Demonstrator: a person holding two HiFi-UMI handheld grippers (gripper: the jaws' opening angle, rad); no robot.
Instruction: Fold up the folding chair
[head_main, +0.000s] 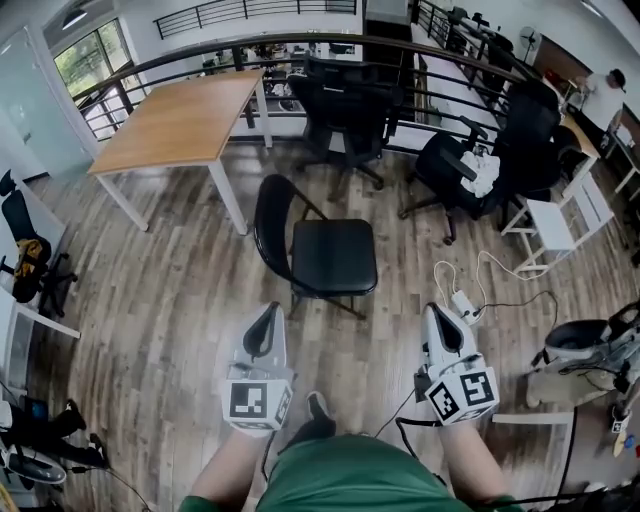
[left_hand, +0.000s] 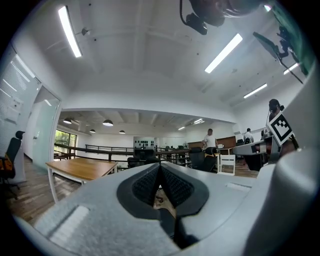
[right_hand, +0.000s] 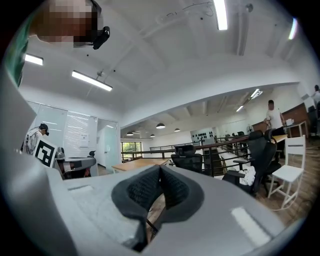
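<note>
Light wood-top table with white legs (head_main: 180, 120) stands upper left on the plank floor (head_main: 170, 300). Black folding chair with padded seat and curved back (head_main: 330, 255) is unfolded mid-floor, right of the table, ahead of both grippers, untouched. Left gripper (head_main: 268, 312) and right gripper (head_main: 432, 312): both jaw pairs pressed together, nothing between

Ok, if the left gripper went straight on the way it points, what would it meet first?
Most likely the folding chair: the shut left gripper points at its backrest, with wooden floor between. Depth is unclear from above.
</note>
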